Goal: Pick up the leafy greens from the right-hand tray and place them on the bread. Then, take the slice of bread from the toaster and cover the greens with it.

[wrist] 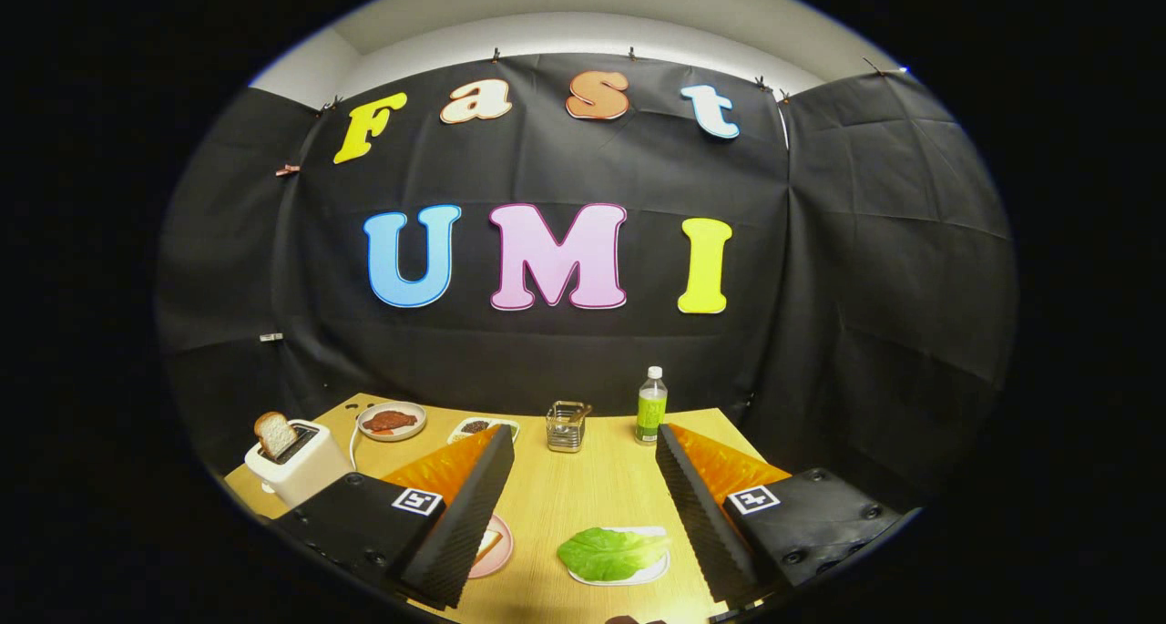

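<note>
My gripper [583,506] is open above the wooden table [592,487], its fingers spread wide with nothing between them. A leafy green [608,553] lies on a white tray [658,571] low between the fingers, close to the right finger. A pink plate [496,551] holding a slice of bread [485,544] peeks out beside the left finger, which hides most of it. At the table's left corner stands a white toaster [301,465] with a bread slice [274,434] sticking up from its slot.
Beyond the fingers stand a small clear glass container [567,425] and a green-labelled bottle [650,407]. A plate with reddish meat [392,421] and a dish of dark bits [478,427] sit at the back left. Black cloth walls close in the table.
</note>
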A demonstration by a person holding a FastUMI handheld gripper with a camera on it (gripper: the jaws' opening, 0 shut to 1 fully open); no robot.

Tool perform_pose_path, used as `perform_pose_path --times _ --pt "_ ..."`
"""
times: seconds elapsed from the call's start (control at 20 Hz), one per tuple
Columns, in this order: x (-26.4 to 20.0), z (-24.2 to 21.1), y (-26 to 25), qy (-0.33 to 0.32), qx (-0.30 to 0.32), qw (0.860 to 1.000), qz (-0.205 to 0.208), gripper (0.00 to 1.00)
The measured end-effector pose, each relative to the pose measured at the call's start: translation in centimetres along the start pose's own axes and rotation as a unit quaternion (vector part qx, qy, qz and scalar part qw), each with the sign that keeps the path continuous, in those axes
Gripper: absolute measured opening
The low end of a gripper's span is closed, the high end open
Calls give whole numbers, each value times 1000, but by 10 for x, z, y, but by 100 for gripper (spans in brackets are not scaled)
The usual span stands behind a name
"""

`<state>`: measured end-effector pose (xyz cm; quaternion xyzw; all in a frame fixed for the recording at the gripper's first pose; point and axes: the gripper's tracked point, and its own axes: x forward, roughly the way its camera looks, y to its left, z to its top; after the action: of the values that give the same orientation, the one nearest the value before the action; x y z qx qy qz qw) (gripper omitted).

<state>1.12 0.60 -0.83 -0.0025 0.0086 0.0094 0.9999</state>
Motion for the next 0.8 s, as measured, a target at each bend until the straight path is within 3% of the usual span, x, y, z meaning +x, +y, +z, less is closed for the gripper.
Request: perform_pose_path --times 0.8 --pt "21 -26 0 36 7 999 17 97"
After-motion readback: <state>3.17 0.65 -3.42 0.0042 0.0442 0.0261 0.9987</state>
